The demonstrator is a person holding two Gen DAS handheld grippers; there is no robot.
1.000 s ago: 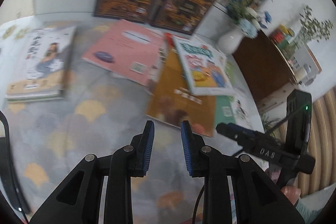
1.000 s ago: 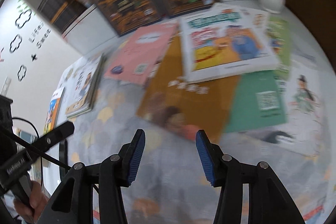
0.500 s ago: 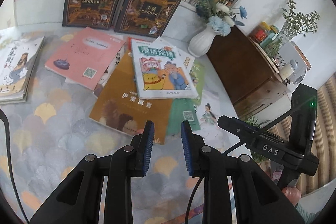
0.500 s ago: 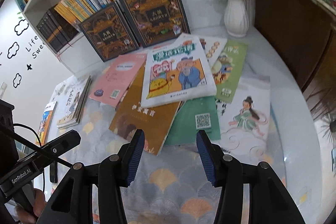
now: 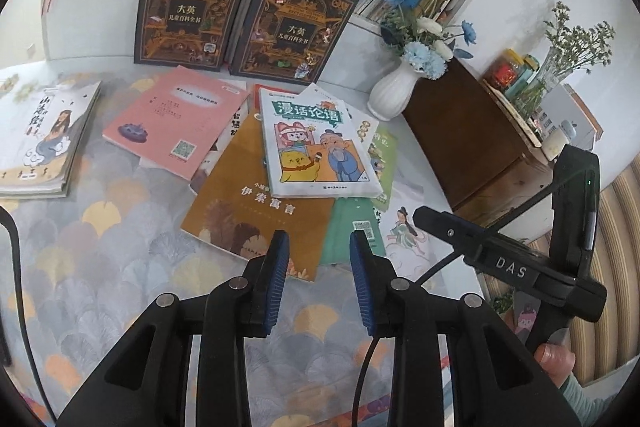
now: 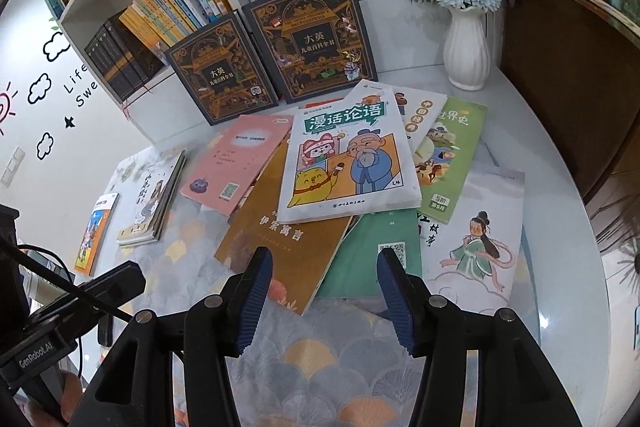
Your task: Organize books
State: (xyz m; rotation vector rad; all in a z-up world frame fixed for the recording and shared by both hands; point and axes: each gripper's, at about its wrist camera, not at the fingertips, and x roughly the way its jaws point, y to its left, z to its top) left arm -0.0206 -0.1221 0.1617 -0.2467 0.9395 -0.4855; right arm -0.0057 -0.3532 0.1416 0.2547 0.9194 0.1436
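Loosely heaped, the comic book (image 6: 352,163) tops the brown book (image 6: 288,247), green book (image 6: 380,251) and pink book (image 5: 176,127) on the patterned surface (image 5: 100,259) before two dark upright volumes (image 5: 184,11), while the left tool (image 5: 318,259), jaws opening, and the right tool (image 6: 324,283) both hover empty, parted.

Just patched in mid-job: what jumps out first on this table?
A messy fan of overlapping books fills the table's middle, topped by a white comic-cover book with a green title banner lying on a mustard-brown book. Behind them, two dark ornate encyclopedia volumes stand against the shelf, beside a white ribbed vase of blue flowers.
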